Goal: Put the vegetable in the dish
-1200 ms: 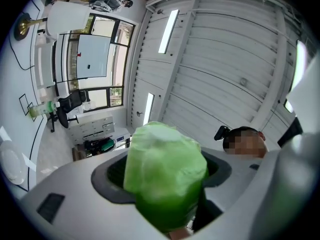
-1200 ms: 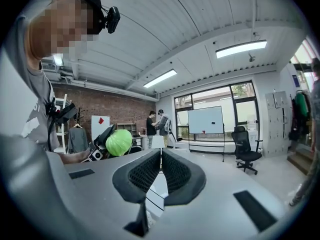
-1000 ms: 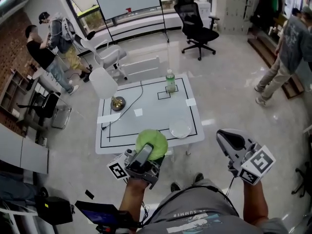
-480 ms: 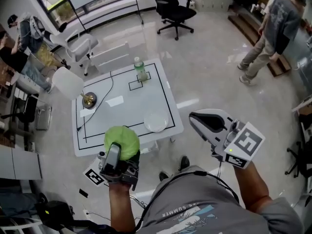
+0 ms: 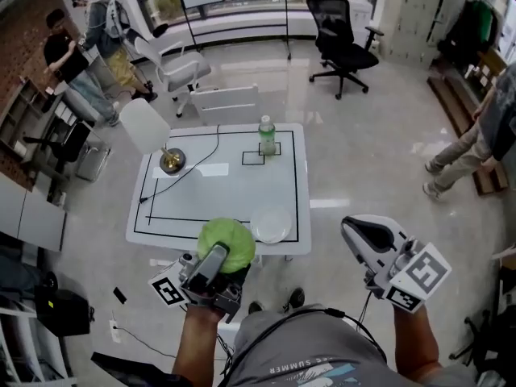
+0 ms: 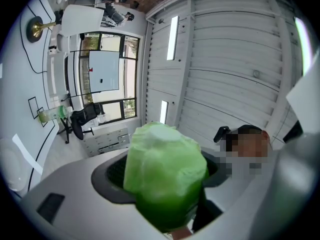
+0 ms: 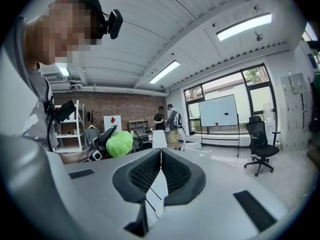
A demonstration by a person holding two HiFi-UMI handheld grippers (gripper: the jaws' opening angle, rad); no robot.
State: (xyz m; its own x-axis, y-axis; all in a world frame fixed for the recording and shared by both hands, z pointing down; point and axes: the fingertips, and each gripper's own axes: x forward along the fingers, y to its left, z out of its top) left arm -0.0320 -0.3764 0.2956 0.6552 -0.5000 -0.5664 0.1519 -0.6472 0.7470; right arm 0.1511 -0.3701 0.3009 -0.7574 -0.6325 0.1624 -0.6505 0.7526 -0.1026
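White table (image 5: pixel 218 192) carries the dish (image 5: pixel 271 225) at its near edge. Your left gripper (image 5: pixel 216 258) clamps the vegetable (image 5: pixel 226 242) just short of that edge, ready for delivery; your right gripper (image 7: pixel 160 171) idles, jaws together.

Cabbage (image 6: pixel 165 176): smooth, faintly glossy, plastic-looking skin.
Plate (image 5: pixel 271 225): white, smooth, glossy.
Table (image 5: pixel 218 192): white, smooth, matt top.
Bell (image 5: pixel 171 160): shiny brass-coloured metal.
Bottle (image 5: pixel 266 135): clear plastic.
Floor (image 5: pixel 363 135): polished, glossy, reflective.
Office chair (image 5: pixel 343 43): black, matt.
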